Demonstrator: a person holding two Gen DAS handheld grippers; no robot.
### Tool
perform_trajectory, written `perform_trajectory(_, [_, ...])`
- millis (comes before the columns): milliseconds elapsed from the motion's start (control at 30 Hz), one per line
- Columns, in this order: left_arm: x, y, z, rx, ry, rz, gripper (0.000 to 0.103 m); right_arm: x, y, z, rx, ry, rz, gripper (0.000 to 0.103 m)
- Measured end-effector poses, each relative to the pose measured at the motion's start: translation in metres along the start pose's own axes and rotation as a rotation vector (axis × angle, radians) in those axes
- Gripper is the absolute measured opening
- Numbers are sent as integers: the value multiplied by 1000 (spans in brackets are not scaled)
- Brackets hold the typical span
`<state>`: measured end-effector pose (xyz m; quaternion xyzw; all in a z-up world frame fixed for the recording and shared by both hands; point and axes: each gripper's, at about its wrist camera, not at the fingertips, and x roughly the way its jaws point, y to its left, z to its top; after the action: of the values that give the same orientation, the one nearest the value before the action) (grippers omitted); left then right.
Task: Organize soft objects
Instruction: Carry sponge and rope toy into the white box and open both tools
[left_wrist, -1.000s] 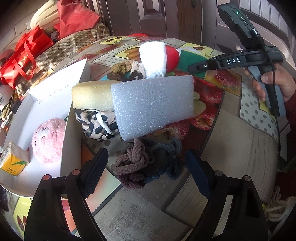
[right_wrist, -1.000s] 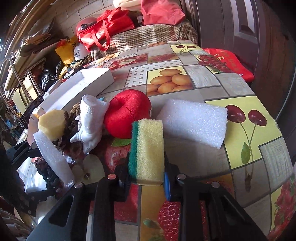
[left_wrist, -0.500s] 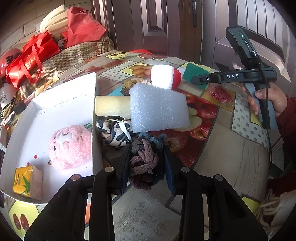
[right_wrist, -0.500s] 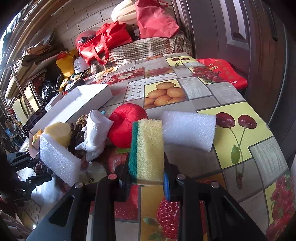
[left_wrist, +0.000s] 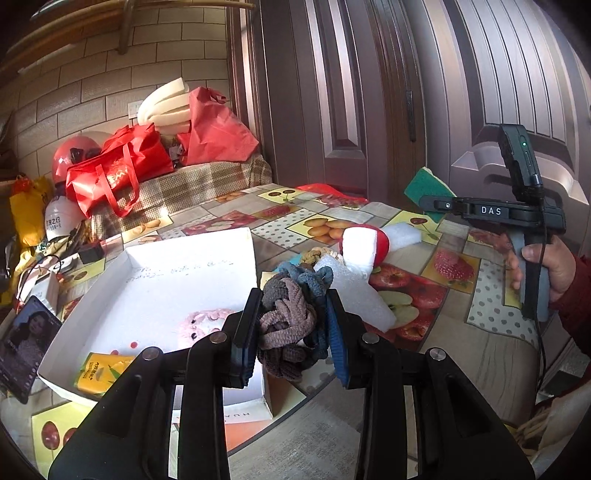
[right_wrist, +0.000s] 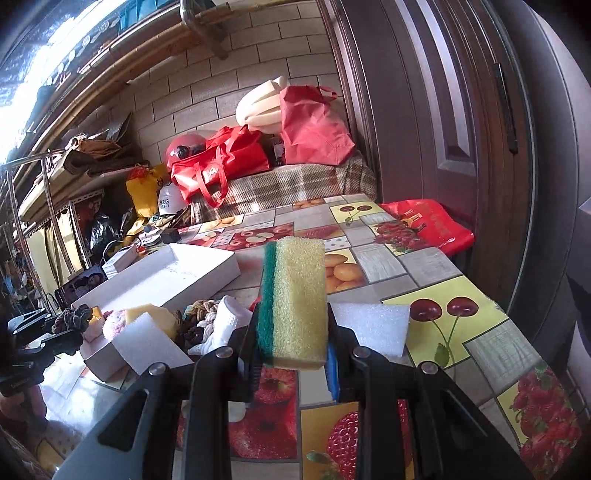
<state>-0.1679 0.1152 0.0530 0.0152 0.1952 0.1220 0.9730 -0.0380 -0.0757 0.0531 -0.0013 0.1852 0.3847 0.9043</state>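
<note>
My left gripper (left_wrist: 291, 321) is clamped on the knotted rope bundle (left_wrist: 286, 325), lifted above the white tray (left_wrist: 155, 280); my right gripper (right_wrist: 291, 332) squeezes the yellow-green sponge (right_wrist: 293, 302) above the table (right_wrist: 436, 266).

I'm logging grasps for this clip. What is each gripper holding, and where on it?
Left gripper: the knotted hair ties, pinched across the bundle's sides. Right gripper: the yellow-green sponge, clamped on its broad faces near the lower end.
</note>
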Motion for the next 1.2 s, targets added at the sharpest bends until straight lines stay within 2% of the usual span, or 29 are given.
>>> perform_trajectory(200, [-5, 23, -2, -70, -33, 68, 32, -3, 29, 0, -48, -71, 38, 27])
perform_trajectory(400, [-1, 38, -5, -89, -48, 139, 32, 6, 46, 1, -58, -78, 79, 27])
perform_trajectory(567, [1, 67, -9, -168, -53, 217, 32, 9, 64, -1, -84, -80, 117, 27])
perform_trajectory(933, [4, 125, -16, -240, -64, 390, 32, 24, 117, -6, -192, -49, 233, 27])
perform_trajectory(1067, [13, 138, -16, -258, -60, 419, 32, 36, 143, -9, -239, -23, 285, 26])
perform_trajectory(1200, [23, 136, -11, -228, -57, 422, 32, 50, 166, -11, -268, 7, 331, 26])
